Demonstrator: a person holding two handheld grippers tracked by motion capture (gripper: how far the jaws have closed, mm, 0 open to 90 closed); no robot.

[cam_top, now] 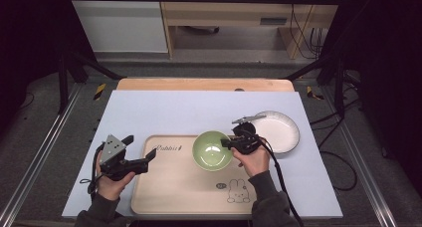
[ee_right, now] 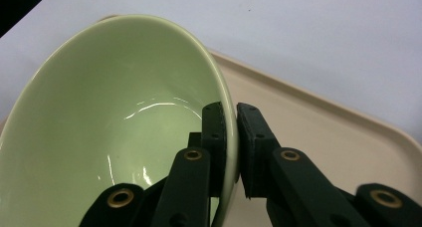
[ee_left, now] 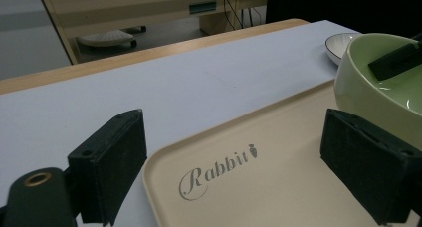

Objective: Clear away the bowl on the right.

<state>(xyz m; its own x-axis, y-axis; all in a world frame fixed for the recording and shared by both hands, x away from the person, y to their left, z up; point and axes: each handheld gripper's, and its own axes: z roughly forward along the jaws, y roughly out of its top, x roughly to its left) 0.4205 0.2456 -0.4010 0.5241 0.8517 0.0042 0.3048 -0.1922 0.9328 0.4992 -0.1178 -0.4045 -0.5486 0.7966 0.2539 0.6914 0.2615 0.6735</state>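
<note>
A light green bowl point(cam_top: 211, 150) is over the upper right part of a beige tray point(cam_top: 169, 182) printed with "Rabbit" and a bunny drawing. My right gripper point(cam_top: 228, 143) is shut on the bowl's right rim; in the right gripper view the rim point(ee_right: 230, 122) is pinched between one pad inside the bowl and one outside. My left gripper point(cam_top: 141, 150) is held at the tray's left edge, open, with nothing between its pads. In the left gripper view the bowl point(ee_left: 380, 95) is at the right, over the tray point(ee_left: 259, 187).
A white plate point(cam_top: 276, 131) with a dark rim lies on the pale blue mat point(cam_top: 199, 107) just right of the bowl and tray. The mat covers a wooden table point(cam_top: 204, 84). Black frame posts stand at both sides.
</note>
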